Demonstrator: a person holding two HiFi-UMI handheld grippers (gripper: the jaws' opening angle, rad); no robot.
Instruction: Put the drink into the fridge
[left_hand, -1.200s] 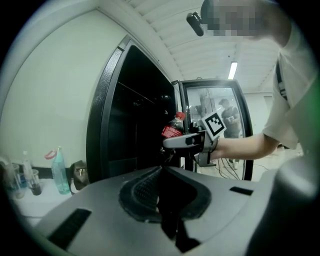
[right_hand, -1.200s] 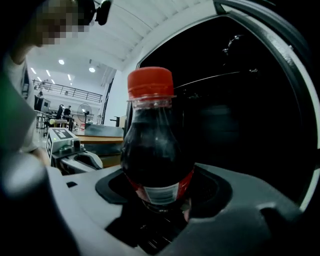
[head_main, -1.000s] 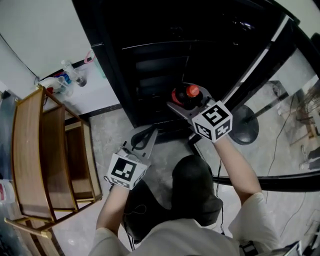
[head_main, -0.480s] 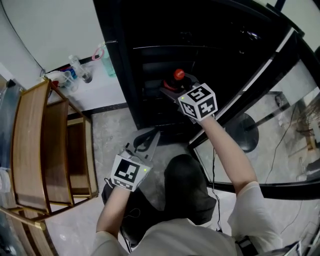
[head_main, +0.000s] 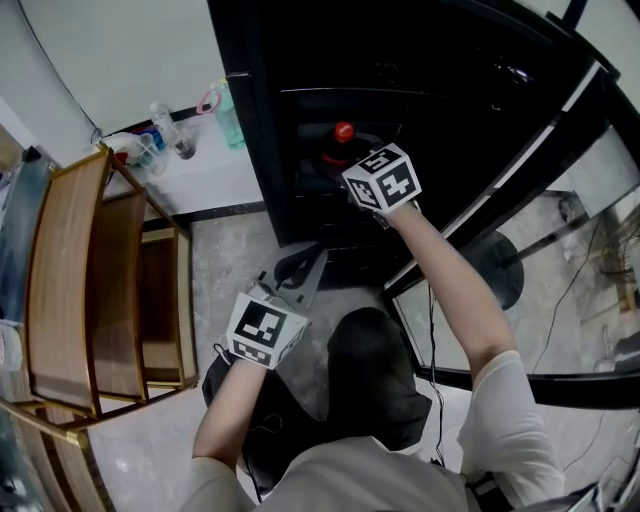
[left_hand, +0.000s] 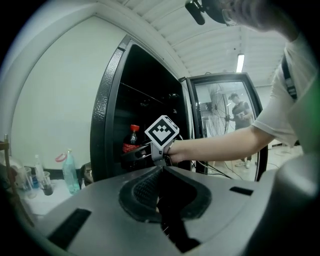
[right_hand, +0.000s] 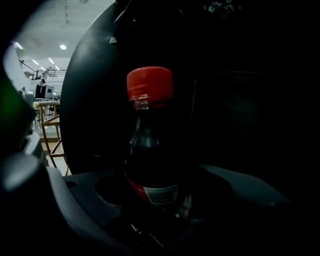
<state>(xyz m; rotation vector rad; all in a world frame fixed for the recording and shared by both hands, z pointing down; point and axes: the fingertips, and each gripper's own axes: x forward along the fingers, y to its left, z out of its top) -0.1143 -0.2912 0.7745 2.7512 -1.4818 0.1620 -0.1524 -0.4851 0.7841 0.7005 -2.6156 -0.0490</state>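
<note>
The drink (head_main: 343, 133) stood upright between the jaws of the right gripper (head_main: 336, 160), inside the fridge (head_main: 300, 60). The left gripper (head_main: 303, 265) hung lower, before the fridge, above the floor (head_main: 220, 260). A wooden shelf (head_main: 60, 290) stood at the left, and the fridge door (head_main: 535, 115) stood open at the right.

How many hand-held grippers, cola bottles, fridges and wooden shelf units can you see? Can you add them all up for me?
Hand-held grippers: 2, the left hand-held gripper and the right hand-held gripper
Cola bottle: 1
Fridge: 1
Wooden shelf unit: 1
Total: 5
</note>
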